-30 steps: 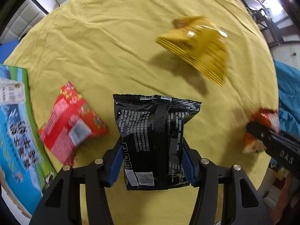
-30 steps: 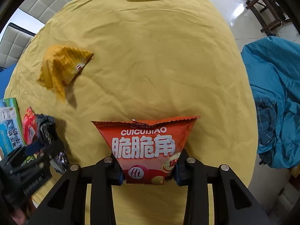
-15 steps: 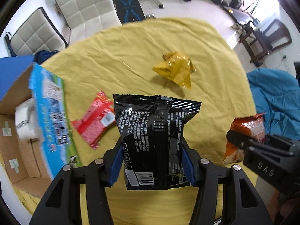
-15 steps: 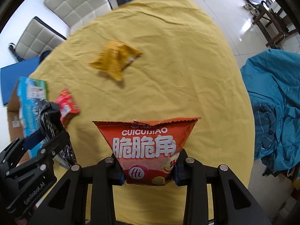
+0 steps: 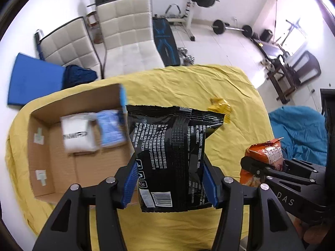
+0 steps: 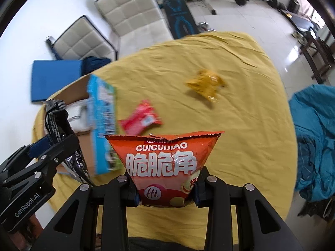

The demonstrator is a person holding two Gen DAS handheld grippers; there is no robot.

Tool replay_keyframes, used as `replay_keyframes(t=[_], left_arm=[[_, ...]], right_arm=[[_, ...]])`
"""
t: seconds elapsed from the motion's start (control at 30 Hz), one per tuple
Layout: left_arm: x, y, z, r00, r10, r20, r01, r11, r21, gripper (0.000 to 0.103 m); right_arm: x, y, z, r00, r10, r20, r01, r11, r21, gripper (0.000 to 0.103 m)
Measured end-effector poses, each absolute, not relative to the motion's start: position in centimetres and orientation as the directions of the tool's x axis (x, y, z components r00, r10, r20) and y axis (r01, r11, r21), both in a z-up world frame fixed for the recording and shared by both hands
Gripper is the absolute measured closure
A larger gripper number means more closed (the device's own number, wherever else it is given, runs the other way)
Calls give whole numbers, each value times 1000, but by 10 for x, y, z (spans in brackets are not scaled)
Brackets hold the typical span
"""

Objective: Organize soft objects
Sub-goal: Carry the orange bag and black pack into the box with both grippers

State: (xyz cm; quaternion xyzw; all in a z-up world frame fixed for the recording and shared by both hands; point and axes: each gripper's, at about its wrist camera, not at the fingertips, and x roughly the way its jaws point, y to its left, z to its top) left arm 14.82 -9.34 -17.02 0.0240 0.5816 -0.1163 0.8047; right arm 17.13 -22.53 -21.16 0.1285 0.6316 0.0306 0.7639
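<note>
Mid-carry above the table, the left gripper (image 5: 170,184) clamps a black bag (image 5: 173,154) and the right gripper (image 6: 166,190) an orange bag (image 6: 165,165); next, lowering both into the box (image 5: 52,163) at the table's left edge.

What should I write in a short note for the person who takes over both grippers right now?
Left gripper: shut on the black bag, held up near the cardboard box.
Right gripper: shut on the orange bag, above the yellow cloth.
Done: a white pack and a blue pack lie in the box.
Left: both held bags, plus the red bag and yellow bag on the cloth.
</note>
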Motion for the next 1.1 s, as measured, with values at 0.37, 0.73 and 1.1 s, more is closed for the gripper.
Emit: replay_keyframes(t=[0.37, 0.73, 1.1], left_arm=[[157, 45, -159, 324, -106, -940, 90, 993, -81, 51], [205, 171, -222, 225, -13, -974, -47, 999, -24, 50], [260, 220, -326, 61, -6, -998, -72, 997, -10, 50]], right_arm=[[202, -77, -201, 178, 301, -937, -52, 954, 296, 66], [249, 28, -293, 48, 239, -970, -86, 968, 235, 66], [261, 61, -383, -60, 140, -988, -99, 984, 145, 66]])
